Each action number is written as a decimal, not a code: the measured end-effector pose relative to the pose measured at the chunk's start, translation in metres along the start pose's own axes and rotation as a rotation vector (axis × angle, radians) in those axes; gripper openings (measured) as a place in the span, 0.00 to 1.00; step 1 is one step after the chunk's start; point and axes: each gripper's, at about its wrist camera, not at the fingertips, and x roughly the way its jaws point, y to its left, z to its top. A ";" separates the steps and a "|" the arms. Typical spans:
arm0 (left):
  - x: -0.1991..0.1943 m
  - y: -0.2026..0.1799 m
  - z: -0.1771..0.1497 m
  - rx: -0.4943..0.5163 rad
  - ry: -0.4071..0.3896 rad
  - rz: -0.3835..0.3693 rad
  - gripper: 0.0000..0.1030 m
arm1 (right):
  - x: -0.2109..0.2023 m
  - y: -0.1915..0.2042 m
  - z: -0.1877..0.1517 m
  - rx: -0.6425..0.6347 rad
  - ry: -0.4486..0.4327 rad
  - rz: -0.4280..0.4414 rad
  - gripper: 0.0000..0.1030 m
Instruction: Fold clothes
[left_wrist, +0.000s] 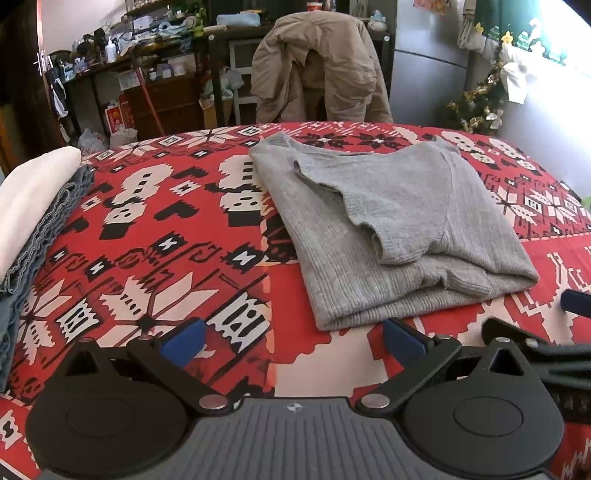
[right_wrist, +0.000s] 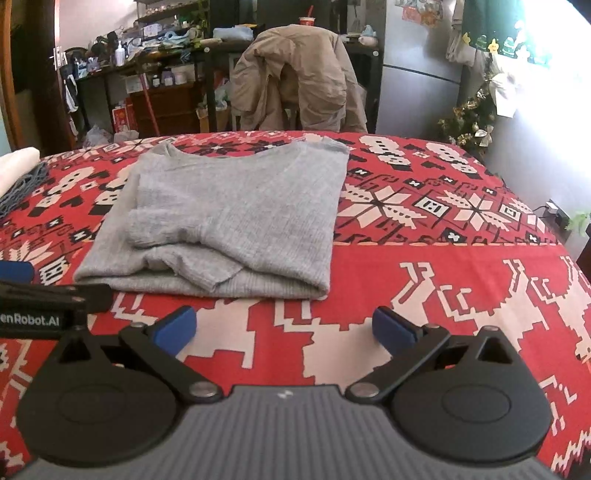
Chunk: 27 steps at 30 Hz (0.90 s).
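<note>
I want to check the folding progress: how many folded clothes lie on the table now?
3. A grey top lies in the middle of the red patterned tablecloth. A white piece sits on a blue-grey one at the left edge. More may be hidden outside the view.

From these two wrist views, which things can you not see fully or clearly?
- Folded stack: cut off by the left edge in both views; white and blue layers show, nothing below.
- Grey top: its underside and inner layers are hidden by its own folds.
- Chair under the beige jacket: covered by it.
- Shelf items: too small to name.
- Right gripper: only partly in the left wrist view.
</note>
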 end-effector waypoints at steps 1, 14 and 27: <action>0.000 0.000 0.001 -0.002 0.007 0.002 1.00 | -0.002 -0.001 -0.002 -0.006 0.000 0.003 0.99; -0.024 0.018 0.033 -0.093 -0.100 -0.043 0.90 | -0.039 -0.038 0.034 -0.076 -0.087 0.052 0.99; 0.030 0.008 0.102 -0.071 -0.133 -0.094 0.70 | 0.075 -0.080 0.152 -0.102 -0.028 0.145 0.36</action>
